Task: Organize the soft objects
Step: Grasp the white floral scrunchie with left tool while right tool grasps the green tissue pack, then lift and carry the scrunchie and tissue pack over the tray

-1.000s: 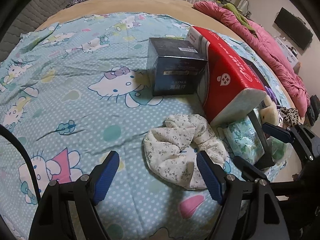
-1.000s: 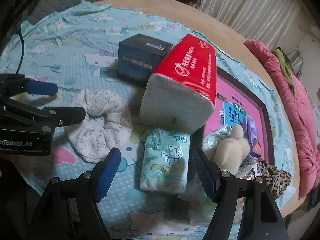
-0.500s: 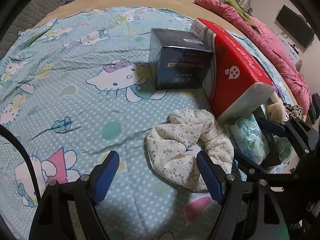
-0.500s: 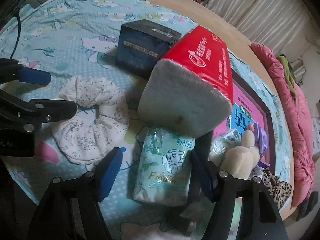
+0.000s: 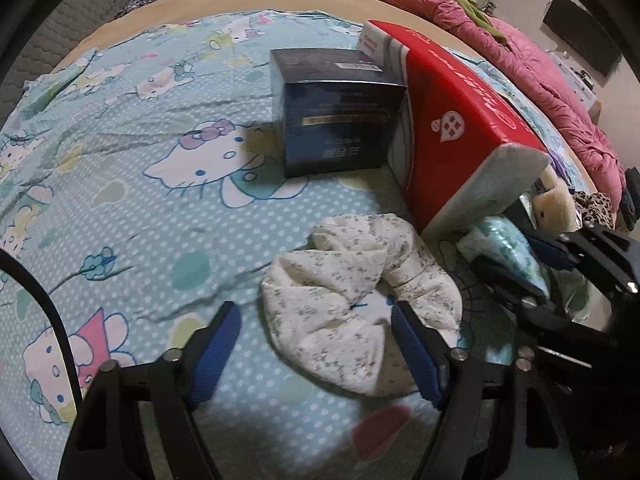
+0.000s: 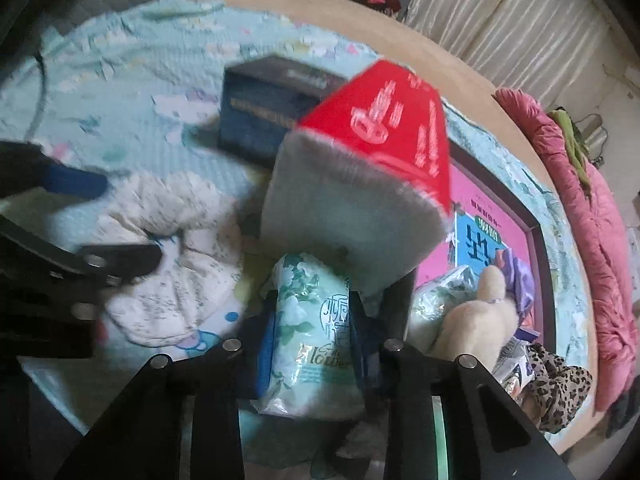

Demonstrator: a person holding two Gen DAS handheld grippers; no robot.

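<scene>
A white floral scrunchie lies on the blue cartoon bedsheet. My left gripper straddles its near part with jaws closing. The right pad is against the cloth and the left pad stands apart from it. The left gripper shows over the scrunchie in the right wrist view. A pale green tissue pack lies under the red tissue package. My right gripper is closing on the pack, both pads pressed against its sides. The right gripper is at the right edge of the left wrist view.
A dark blue box stands behind the scrunchie, beside the red package. A pink framed board holds a cream plush toy, a purple item and leopard-print cloth. A pink quilt runs along the right.
The right jaws have closed in from wide apart onto the green tissue pack. The left jaws have narrowed slightly around the scrunchie. Both hands stayed roughly in place.
</scene>
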